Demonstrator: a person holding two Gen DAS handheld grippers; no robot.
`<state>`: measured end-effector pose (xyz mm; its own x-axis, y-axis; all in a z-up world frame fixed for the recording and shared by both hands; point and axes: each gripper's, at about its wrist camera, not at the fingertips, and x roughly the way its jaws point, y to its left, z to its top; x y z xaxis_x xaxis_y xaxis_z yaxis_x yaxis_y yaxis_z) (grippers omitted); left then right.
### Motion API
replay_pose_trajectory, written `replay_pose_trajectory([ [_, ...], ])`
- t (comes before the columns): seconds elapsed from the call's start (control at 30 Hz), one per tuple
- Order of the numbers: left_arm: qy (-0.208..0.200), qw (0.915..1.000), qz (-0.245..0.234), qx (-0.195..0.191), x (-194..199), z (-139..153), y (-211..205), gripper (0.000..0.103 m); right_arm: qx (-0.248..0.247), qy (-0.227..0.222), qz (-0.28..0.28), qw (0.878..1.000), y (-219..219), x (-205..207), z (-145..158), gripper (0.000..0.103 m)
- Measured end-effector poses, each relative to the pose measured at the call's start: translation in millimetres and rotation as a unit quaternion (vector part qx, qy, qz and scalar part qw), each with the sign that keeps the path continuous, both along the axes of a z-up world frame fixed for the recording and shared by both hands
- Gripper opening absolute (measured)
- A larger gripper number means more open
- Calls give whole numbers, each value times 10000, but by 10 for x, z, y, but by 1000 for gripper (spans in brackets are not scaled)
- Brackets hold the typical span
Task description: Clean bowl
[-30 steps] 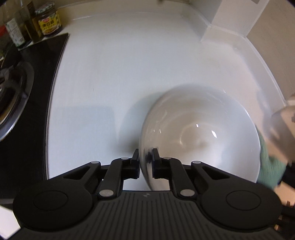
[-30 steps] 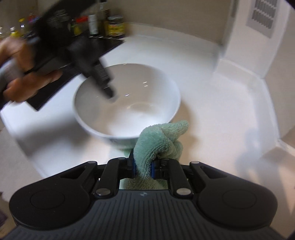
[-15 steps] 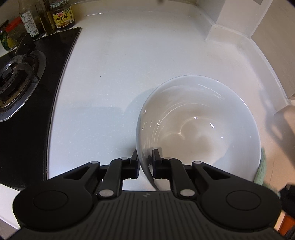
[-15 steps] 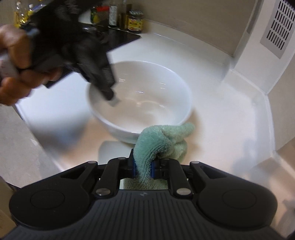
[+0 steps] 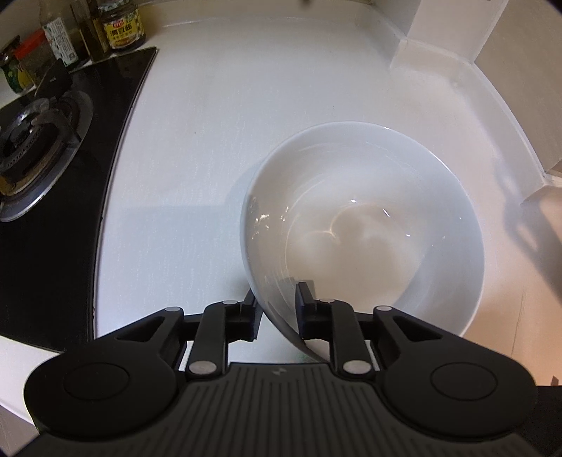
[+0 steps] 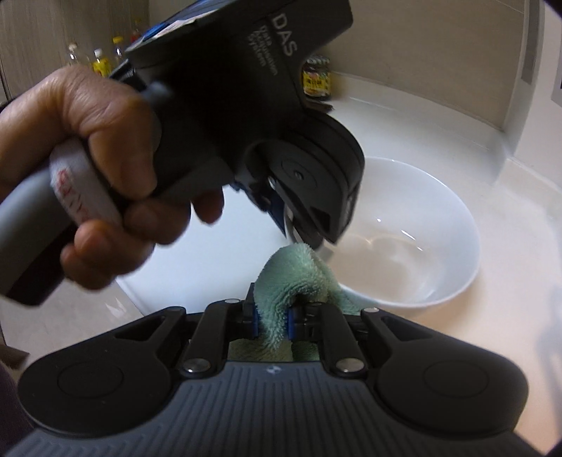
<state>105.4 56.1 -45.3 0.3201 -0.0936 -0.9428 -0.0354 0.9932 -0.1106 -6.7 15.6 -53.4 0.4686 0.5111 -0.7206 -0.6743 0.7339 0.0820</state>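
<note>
Since a moment ago, the left gripper (image 5: 275, 311) has let go of the white bowl (image 5: 361, 225): its jaws are opening, and the near rim now stands loose between them with visible gaps. The bowl sits upright on the white countertop (image 5: 210, 123), beside a black gas hob (image 5: 52, 147), with condiment jars (image 5: 121, 24) at the back. The right gripper (image 6: 274, 321) has swung closer behind the left hand (image 6: 87, 175) and is clamped on a folded green cloth (image 6: 295, 274), just short of the bowl's near edge. Wiping seems finished or paused; next, the left gripper probably needs to lift clear of the rim without tipping the bowl.
</note>
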Motion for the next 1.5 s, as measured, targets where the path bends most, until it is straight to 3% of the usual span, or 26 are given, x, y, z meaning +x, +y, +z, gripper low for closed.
replay_pose_trajectory([
  [0.17,217,9996,-29,-153,175,22,132,18,290,345,-253,9987,-373,44,93,11],
  [0.23,61,9998,-147,151,306,79,157,18,120,292,-363,9988,-514,71,137,11],
  [0.37,223,9987,-455,90,586,53,195,19,-464,20,-508,9976,-751,299,179,12],
  [0.5,73,9981,-572,220,613,33,132,15,-915,-183,-207,9954,-745,570,46,12],
  [0.6,-57,9992,-331,213,502,29,123,13,-1035,-360,74,9940,-650,579,-35,12],
  [0.83,38,9999,86,118,262,27,135,11,-1278,-360,-248,9908,-386,269,-33,12],
  [1.07,117,9997,209,88,100,25,83,11,-1067,-238,-320,9935,-277,-49,32,12],
  [1.17,242,9995,134,-146,65,5,21,19,-780,-177,-247,9965,-207,-99,47,12],
  [1.23,180,9997,160,-92,40,6,-33,22,-528,-209,-123,9983,-121,-133,72,12],
  [1.37,218,9991,266,-244,23,-8,13,22,-393,-280,-136,9987,-9,-110,47,11],
  [1.5,415,9988,34,-241,193,-28,100,19,-290,-220,-60,9993,-49,-110,29,11],
])
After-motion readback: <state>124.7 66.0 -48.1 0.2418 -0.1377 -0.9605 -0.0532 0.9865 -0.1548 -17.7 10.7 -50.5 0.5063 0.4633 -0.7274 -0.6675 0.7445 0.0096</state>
